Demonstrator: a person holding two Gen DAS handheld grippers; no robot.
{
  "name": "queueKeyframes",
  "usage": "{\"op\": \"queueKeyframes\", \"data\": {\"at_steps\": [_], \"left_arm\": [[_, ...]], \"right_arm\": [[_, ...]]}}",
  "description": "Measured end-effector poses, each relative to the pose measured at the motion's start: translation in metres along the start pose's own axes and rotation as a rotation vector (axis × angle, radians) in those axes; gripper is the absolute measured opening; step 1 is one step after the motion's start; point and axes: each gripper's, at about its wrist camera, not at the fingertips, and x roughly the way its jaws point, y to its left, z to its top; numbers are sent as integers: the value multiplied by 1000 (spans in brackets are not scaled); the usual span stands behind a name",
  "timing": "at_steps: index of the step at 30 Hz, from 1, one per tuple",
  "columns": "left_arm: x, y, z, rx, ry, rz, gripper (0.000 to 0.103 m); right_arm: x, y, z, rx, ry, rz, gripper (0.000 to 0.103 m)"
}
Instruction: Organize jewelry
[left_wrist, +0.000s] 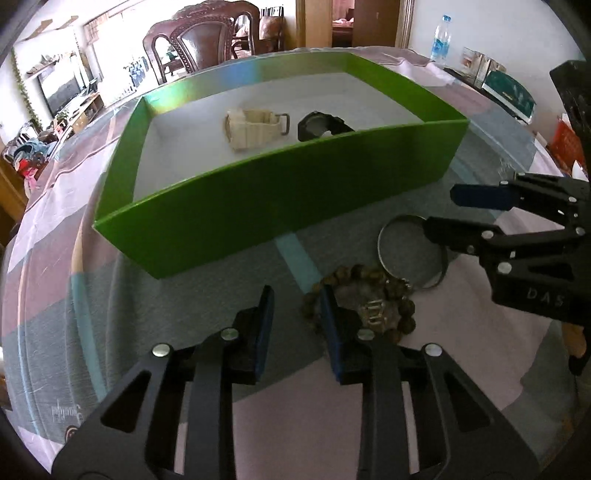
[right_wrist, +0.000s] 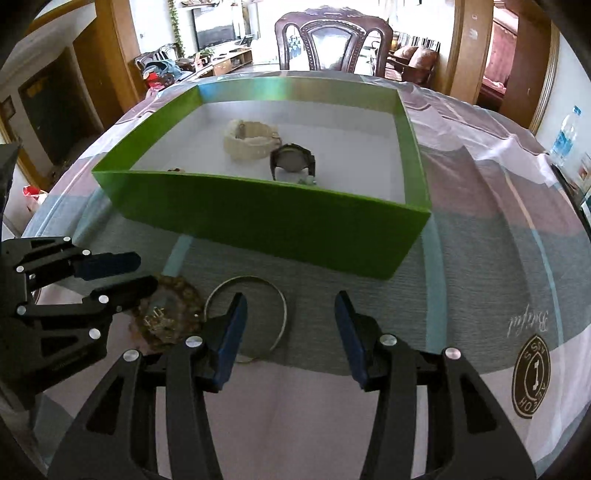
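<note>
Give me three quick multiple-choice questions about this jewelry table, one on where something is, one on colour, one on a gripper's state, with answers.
1. Where is the thin silver metal bangle?
A in the box
B on the tablecloth before the box
C on a chair

2. What colour are the cardboard box walls?
A green
B red
C white

3. The right gripper is:
A clamped on a watch
B clamped on beads
C open, gripping nothing

Answers: B, the bangle lies outside the box; A, the walls are green; C, its fingers stand apart.
</note>
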Motion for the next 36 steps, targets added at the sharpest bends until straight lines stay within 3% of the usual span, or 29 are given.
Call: {"op": "queueKeyframes", "data": {"at_steps": [10, 16, 17, 19, 20, 31, 36], "left_arm": [[2, 5, -6, -6, 1, -57, 21], [8, -6, -9, 30, 23, -53, 25], [7, -5, -9, 24, 22, -57, 23], [6, -4, -9, 10, 23, -58, 8], [7, -4, -10, 4, 23, -57, 8], [-52, 6, -3, -38, -207, -222, 8], [-53, 23, -1, -103, -214, -200, 8]], "right_arm": [[8, 4, -8, -40, 28, -10, 49], [10, 5, -10, -43, 34, -8, 49], [11, 5, -10, -45, 36, -8, 49], [11, 5, -11, -47, 40, -7, 49], [11, 5, -11, -47, 42, -8, 49], [12, 5, -10, -50, 37, -10, 49], [14, 6, -11, -53, 44, -12, 49]]}}
